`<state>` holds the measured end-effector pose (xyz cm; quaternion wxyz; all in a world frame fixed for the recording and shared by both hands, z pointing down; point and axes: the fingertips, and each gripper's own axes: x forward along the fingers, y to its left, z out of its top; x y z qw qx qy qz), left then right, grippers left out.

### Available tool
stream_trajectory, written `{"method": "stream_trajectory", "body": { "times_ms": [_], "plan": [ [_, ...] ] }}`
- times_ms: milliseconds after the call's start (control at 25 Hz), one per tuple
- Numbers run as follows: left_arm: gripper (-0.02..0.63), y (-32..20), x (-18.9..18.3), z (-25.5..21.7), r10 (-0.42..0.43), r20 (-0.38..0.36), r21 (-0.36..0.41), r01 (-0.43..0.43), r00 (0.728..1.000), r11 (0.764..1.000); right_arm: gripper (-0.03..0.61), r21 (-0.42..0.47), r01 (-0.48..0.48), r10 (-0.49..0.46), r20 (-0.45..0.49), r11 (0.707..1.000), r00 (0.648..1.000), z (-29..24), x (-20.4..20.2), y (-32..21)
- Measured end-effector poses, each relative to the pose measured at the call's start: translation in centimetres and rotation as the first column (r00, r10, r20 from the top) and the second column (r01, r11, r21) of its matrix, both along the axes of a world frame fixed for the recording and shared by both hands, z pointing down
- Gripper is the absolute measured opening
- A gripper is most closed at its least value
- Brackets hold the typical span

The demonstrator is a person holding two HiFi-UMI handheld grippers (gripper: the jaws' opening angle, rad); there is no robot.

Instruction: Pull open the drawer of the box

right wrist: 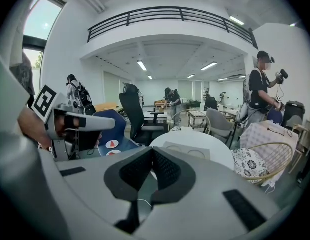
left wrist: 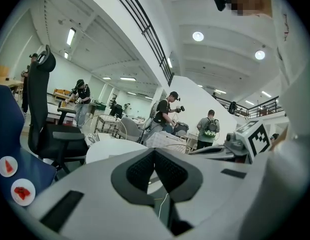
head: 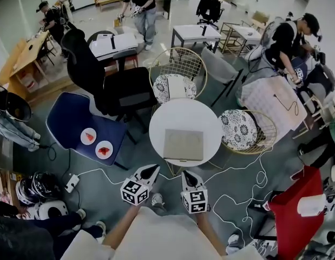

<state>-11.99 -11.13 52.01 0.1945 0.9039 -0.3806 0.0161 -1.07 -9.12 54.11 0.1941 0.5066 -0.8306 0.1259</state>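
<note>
Left fingers [left wrist: 139, 171] are resting with their tips pressed together and nothing between them, and the right fingers [right wrist: 167, 170] are likewise sitting closed and empty. Both pairs are hovering side by side in the air, near each other but not touching, just short of the near rim of the round white surface [head: 162, 121]. Behind each pair a marker cube [head: 135, 191] is riding close to the person's forearms.

The box [head: 183, 144], flat and beige with two round marks on its top, is lying on that surface straight ahead of the fingers. It is sitting a little nearer the right pair and well apart from both sets of tips. Whether its drawer is standing out at all is not showing from these angles.

Beyond the box, past the far rim, a wire chair [head: 178, 72] with a patterned cushion is standing, and a second wire chair [head: 248, 129] is sitting off to the right of the right fingers. To the left of the left fingers, a blue chair [head: 70, 118] is carrying two small white plates [head: 89, 136] with red pieces on them. Several people are working farther off, well beyond the fingers.
</note>
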Motion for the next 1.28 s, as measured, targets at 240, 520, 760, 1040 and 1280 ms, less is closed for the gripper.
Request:
{"method": "stream_trajectory", "body": {
  "times_ms": [240,520,760,1040,1280],
  "plan": [
    [0.011,-1.3,1.3,1.0,0.028,0.007,-0.024,-0.028,1.0,0.999,0.015,-0.032,-0.016,0.017,0.008,0.999,1.0,1.1,0.9,-0.4],
    [0.011,-2.2,3.5,1.9,0.007,0.012,-0.059,-0.006,1.0,0.998,0.015,-0.057,0.013,-0.012,0.019,0.998,1.0,1.5,2.9,-1.9],
    [0.011,-2.3,6.3,3.6,-0.024,0.03,-0.103,0.027,0.999,0.994,0.015,-0.07,0.063,-0.06,0.041,0.996,0.997,1.9,4.5,-3.1],
    [0.011,-1.9,7.6,5.6,-0.021,0.062,-0.144,0.029,0.998,0.989,0.015,-0.12,0.087,-0.081,0.058,0.989,0.995,4.0,5.0,-3.2],
    [0.011,-1.0,7.4,8.4,0.014,0.091,-0.204,0.005,0.996,0.979,0.015,-0.197,0.075,-0.064,0.059,0.978,0.996,7.0,5.0,-1.8]
  ]
}}
